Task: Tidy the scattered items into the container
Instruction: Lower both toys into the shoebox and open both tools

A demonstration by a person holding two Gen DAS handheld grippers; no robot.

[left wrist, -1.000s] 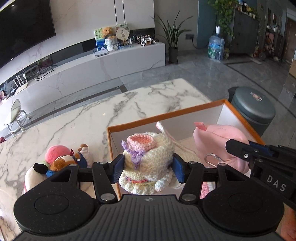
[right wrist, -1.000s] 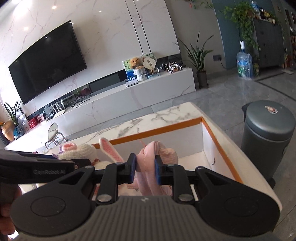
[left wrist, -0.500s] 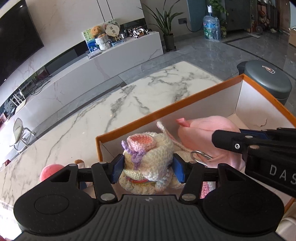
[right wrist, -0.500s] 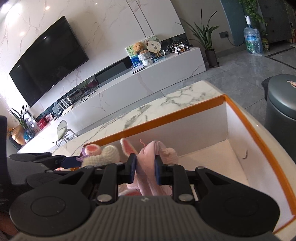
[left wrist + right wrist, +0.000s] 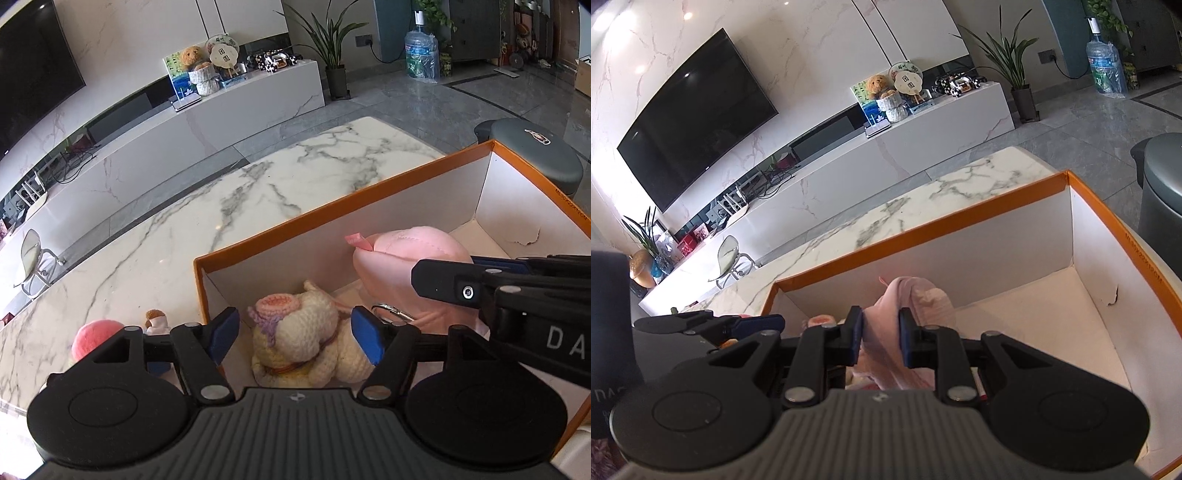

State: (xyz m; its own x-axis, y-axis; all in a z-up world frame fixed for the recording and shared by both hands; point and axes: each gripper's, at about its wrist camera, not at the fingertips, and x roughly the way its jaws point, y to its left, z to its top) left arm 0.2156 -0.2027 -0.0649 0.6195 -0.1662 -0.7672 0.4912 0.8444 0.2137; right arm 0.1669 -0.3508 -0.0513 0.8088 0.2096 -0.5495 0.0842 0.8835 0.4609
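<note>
A: Left gripper, state?
B: Jaws spread, they have just been opening. Cream crochet toy sits between the blue pads, gap on both sides, pads not pressing it. Toy is down inside the orange-rimmed box, near-left corner.

A: Right gripper?
B: Pinched tight on the pink plush toy, pink fabric bunched between its pads. In the left wrist view the same plush is right of the crochet toy, inside the box, with the right tool's black finger crossing in front of it. Cannot tell if the plush rests on the box floor.

A: Edges, room?
B: Left gripper is just inside the box's left wall. Far wall is well behind both toys. The right and far part of the box floor is bare white. Small tear in the right wall. A metal clip lies between the two toys, just beside the left gripper's right pad.

A: Anything outside the box?
B: More plush toys on the marble table, left of the box and near, partly hidden by the gripper body. Grey bin on the floor past the box's far-right corner. The two tools are close together; the right one fills the near-right of the left view.
</note>
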